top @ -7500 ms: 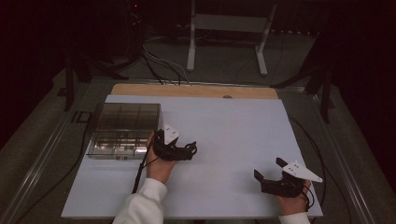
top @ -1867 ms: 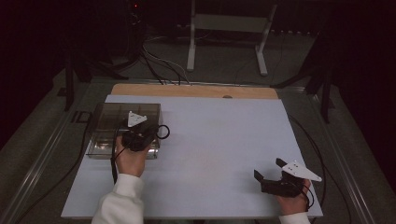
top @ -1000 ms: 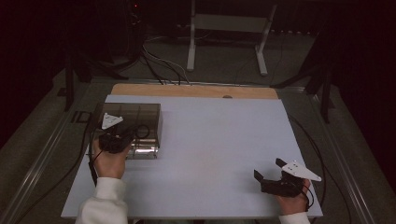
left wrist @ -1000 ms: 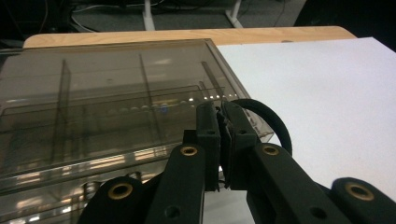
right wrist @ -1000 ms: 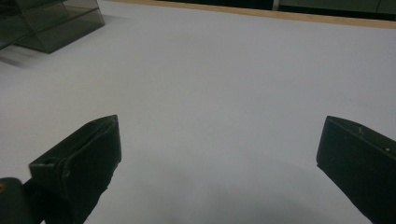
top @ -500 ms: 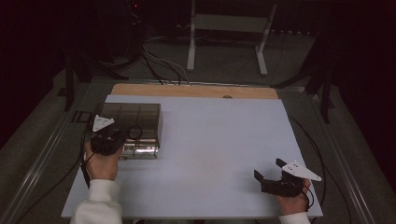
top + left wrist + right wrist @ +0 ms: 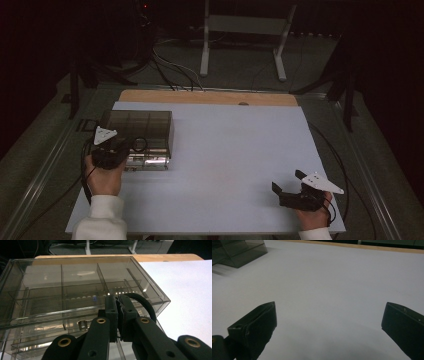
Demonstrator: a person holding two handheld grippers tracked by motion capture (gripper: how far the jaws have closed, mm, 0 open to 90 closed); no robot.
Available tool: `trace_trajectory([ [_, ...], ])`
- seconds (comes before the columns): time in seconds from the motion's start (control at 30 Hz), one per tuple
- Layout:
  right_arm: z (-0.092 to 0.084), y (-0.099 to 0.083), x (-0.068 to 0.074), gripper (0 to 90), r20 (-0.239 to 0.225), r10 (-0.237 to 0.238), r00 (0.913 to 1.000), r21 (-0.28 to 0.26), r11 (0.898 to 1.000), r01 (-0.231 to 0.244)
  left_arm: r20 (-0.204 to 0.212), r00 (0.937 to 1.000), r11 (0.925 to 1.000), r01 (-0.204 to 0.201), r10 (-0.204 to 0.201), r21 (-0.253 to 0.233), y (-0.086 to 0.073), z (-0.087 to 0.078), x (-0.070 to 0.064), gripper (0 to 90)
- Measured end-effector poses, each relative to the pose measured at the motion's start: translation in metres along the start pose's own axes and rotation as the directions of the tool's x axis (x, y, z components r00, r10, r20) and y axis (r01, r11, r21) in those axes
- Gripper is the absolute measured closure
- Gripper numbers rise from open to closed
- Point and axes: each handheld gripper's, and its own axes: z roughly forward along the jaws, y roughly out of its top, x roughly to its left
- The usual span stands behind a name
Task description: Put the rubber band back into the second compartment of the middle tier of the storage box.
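A smoky clear plastic compartment box (image 7: 137,125) with its lid down sits at the left of the white tabletop (image 7: 230,145). My left gripper (image 7: 127,145) is at the box's front left corner. In the left gripper view its jaws are pressed together, and the gripper (image 7: 118,302) is shut right against the front rim of the box (image 7: 62,280). Whether anything thin is pinched there I cannot tell. My right gripper (image 7: 287,182) rests near the front right of the table, open with nothing between its jaws. In the right gripper view the gripper (image 7: 329,315) faces bare table, with the box (image 7: 237,250) far off.
A wooden strip (image 7: 210,96) runs along the table's back edge. Behind it, on the dark floor, stand a white metal frame (image 7: 240,40) and loose cables (image 7: 170,65). A cable loop (image 7: 142,305) from my left gripper lies against the box front.
My left gripper has travelled from the box's right front, across its top, to its front left corner. The box and my right gripper have stayed put.
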Motion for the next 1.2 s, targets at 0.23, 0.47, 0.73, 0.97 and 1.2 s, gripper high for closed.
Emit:
trace_trajectory([
  [0.23, 0.000, 0.000, 0.000, 0.0, -0.001, 0.000, 1.0000, 0.000, 1.000, 0.000, -0.007, 1.0000, 0.9999, -0.005, 0.005, 0.012, -0.006, 0.001, 0.003, 87.5],
  [0.47, 0.000, 0.000, 0.000, 0.0, -0.001, -0.001, 1.0000, 0.001, 1.000, 0.001, -0.012, 0.9999, 0.9997, -0.011, 0.012, 0.021, -0.011, 0.000, 0.006, 87.5],
  [0.73, 0.000, 0.000, 0.000, 0.0, -0.001, 0.000, 1.0000, 0.001, 1.000, 0.000, -0.016, 0.9998, 0.9996, -0.007, 0.008, 0.028, -0.016, -0.002, 0.009, 87.5],
  [0.97, 0.000, 0.000, 0.000, 0.0, -0.001, 0.000, 1.0000, 0.003, 1.000, 0.000, -0.023, 0.9997, 0.9995, -0.001, 0.001, 0.032, -0.021, -0.002, 0.012, 87.4],
  [1.2, 0.001, 0.000, 0.000, 0.0, -0.002, 0.000, 1.0000, 0.005, 1.000, 0.000, -0.024, 0.9997, 0.9994, 0.006, -0.006, 0.034, -0.025, -0.002, 0.015, 87.5],
])
